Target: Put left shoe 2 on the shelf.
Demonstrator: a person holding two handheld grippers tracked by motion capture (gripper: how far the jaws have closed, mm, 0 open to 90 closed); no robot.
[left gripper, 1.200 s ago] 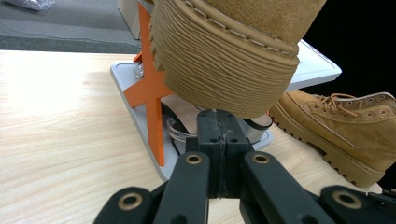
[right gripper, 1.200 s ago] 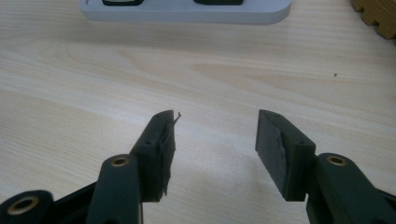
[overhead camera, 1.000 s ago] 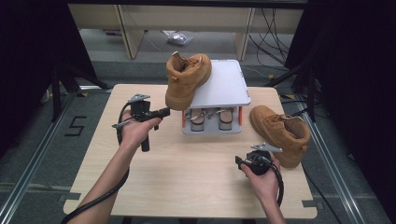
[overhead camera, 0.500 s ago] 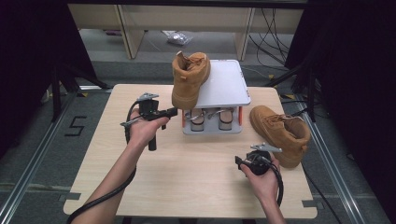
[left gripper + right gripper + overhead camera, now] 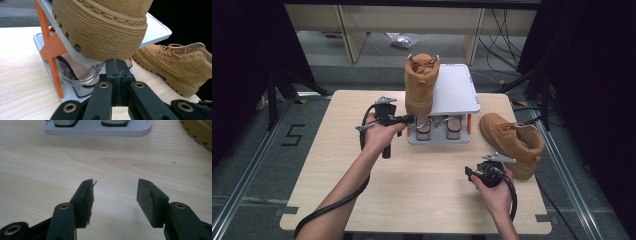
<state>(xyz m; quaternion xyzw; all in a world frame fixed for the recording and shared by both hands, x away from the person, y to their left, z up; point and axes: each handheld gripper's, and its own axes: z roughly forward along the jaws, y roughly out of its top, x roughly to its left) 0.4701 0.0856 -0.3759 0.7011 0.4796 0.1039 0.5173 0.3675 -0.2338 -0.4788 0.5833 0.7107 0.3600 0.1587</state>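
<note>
- On the rack's sloped top shelf: a tan boot stands with its heel at the lower front edge, where the lip catches the sole. In the left gripper view the sole overhangs that lip.
- Left gripper: jaws fully closed, nothing between them. The tips sit just under the boot's heel, at the shelf edge; whether they touch the sole I cannot tell.
- Right gripper: jaws wide apart, empty, low over the table, well apart from the rack.
- Second boot: on its sole on the table, just right of the rack.
- Risk 1: a push from the closed tips could lift the heel over the lip; the boot would slide off the slope onto the table.
- Risk 2: the boot is tall and near the shelf's left side. A sideways nudge could tip it off that side.
- Risk 3: the tips are near the sandals on the lower shelf. A low sweep could snag a metal strap and drag the pair out.
- Risk 4: the rack looks light; a hard shove could shift it along the table, since the right gripper does not brace it.
</note>
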